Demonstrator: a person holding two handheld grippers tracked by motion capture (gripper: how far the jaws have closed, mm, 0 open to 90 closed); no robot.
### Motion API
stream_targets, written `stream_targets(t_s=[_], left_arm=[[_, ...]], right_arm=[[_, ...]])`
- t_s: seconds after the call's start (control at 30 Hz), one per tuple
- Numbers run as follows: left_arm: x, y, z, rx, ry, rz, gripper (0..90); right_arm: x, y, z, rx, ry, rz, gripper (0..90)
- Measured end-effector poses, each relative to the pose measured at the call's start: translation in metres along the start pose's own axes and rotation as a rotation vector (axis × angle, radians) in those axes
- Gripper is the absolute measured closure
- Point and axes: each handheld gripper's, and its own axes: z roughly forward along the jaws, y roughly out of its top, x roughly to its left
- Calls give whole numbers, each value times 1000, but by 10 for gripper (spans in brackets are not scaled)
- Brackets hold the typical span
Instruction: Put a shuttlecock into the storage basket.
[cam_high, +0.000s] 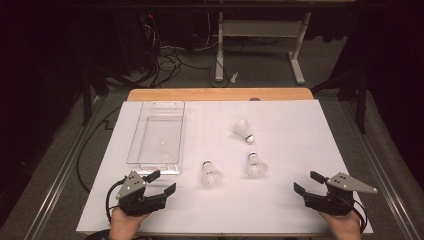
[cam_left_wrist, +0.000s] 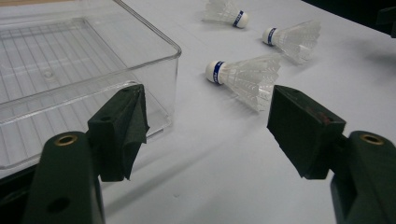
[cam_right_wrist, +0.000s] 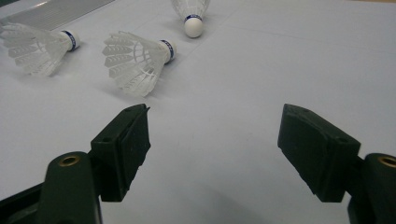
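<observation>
On the white table (cam_high: 280, 200), three white feathered shuttlecocks (cam_high: 210, 173) (cam_high: 255, 165) (cam_high: 244, 130) lying loose beside the empty clear plastic tray (cam_high: 156, 140), none yet collected, left gripper (cam_high: 164, 183) and right gripper (cam_high: 306, 182) gaping open, holding nothing.

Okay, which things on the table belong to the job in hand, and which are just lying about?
Part of the job:
- three shuttlecocks
- clear tray
- both open hand-held grippers

Lying about:
- floor cables
- white desk frame
</observation>
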Motion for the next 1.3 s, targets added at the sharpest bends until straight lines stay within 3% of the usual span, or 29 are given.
stream_targets(t_s=[0.63,0.93,1.03,1.3], left_arm=[[-1,2,-1,-22,5,-6,305],[-4,3,-1,-19,7,2,306],[-7,4,0,-16,7,21,306],[-9,6,1,-24,-1,18,307]], right_arm=[[0,0,0,1,-3,1,265],[-1,0,0,0,-6,2,266],[0,0,0,0,-5,4,266],[0,0,0,2,-7,3,267]])
